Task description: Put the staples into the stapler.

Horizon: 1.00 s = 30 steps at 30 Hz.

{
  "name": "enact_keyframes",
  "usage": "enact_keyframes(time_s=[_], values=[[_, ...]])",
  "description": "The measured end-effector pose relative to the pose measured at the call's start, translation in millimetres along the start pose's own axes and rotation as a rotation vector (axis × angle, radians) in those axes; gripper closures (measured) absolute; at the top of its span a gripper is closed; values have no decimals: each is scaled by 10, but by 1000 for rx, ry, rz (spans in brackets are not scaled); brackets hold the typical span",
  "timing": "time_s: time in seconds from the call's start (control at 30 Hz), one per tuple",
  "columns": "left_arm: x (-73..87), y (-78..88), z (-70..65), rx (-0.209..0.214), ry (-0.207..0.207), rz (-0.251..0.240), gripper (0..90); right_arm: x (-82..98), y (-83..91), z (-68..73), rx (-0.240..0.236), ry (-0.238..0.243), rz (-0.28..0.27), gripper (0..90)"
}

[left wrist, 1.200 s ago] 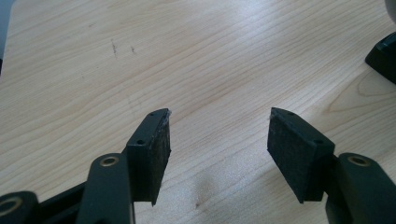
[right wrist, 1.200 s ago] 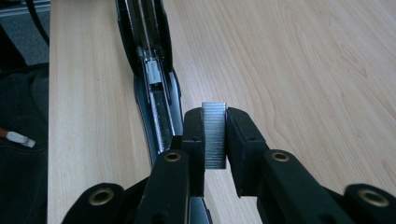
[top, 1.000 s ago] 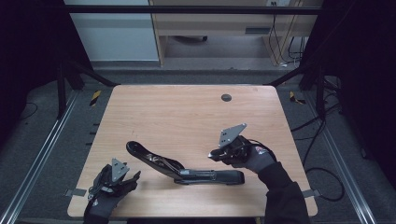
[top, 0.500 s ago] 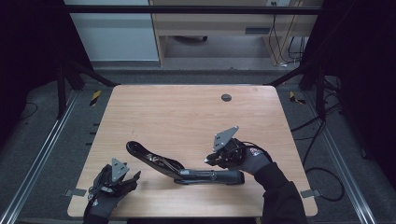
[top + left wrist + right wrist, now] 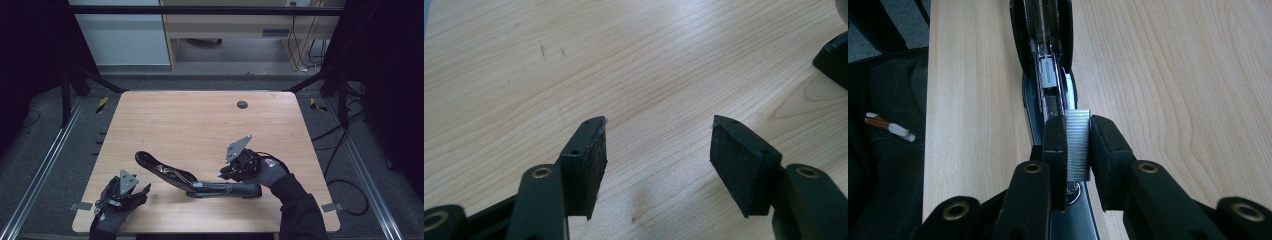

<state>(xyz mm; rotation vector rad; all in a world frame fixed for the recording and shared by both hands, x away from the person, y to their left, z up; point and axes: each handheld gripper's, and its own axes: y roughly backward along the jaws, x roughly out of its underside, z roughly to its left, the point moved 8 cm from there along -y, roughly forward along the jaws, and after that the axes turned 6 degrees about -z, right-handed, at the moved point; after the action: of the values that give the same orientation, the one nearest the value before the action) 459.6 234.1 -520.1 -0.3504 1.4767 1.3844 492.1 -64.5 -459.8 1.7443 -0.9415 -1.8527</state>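
Note:
A black stapler point(image 5: 200, 182), swung open so both halves lie long and flat, rests near the front of the wooden table point(image 5: 200, 125). My right gripper point(image 5: 223, 175) hovers over its right half, shut on a silver strip of staples point(image 5: 1078, 145). In the right gripper view point(image 5: 1078, 135) the strip sits between the pads, just above the stapler's open channel point(image 5: 1045, 60). My left gripper point(image 5: 142, 192) rests at the table's front left, apart from the stapler. Its jaws stand open over bare wood in the left gripper view point(image 5: 656, 150), with nothing between them.
A dark round grommet point(image 5: 242, 104) sits near the table's far edge. The table's front edge runs close beside the stapler point(image 5: 930, 100). A black corner of the stapler point(image 5: 834, 55) shows at the right of the left gripper view.
My right gripper has shifted a little to the left over the stapler, still holding the staples. The left gripper and the stapler have stayed put.

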Motion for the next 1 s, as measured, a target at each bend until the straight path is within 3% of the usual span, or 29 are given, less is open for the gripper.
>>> enact_keyframes(time_s=[1.0], values=[[11,-7,-5,5,-4,9,391,8,-190,50,-50,12,60,781]])
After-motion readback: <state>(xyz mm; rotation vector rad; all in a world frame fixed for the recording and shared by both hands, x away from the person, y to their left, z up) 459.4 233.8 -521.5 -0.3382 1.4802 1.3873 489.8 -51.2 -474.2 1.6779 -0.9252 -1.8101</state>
